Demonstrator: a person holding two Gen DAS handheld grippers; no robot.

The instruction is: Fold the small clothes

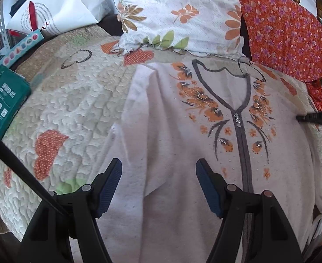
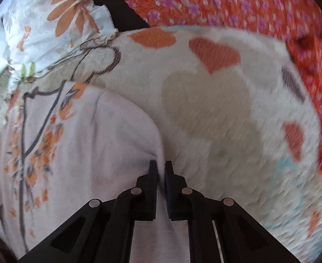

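My right tool (image 2: 161, 167) pinches the right edge of the pale floral top (image 1: 183, 131) lying flat on the quilted bed (image 1: 73, 100), my left tool (image 1: 158, 171) wide above it; I should fold that edge inward evenly.

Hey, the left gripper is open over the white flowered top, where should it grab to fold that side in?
Probably the outer edge of the white top, where its folded sleeve lies on the quilt. Come in from the quilt side, low, one jaw sliding under the hem. That edge lies flat and free, and the left gripper hangs open just above it, while the right gripper already pinches the opposite edge.
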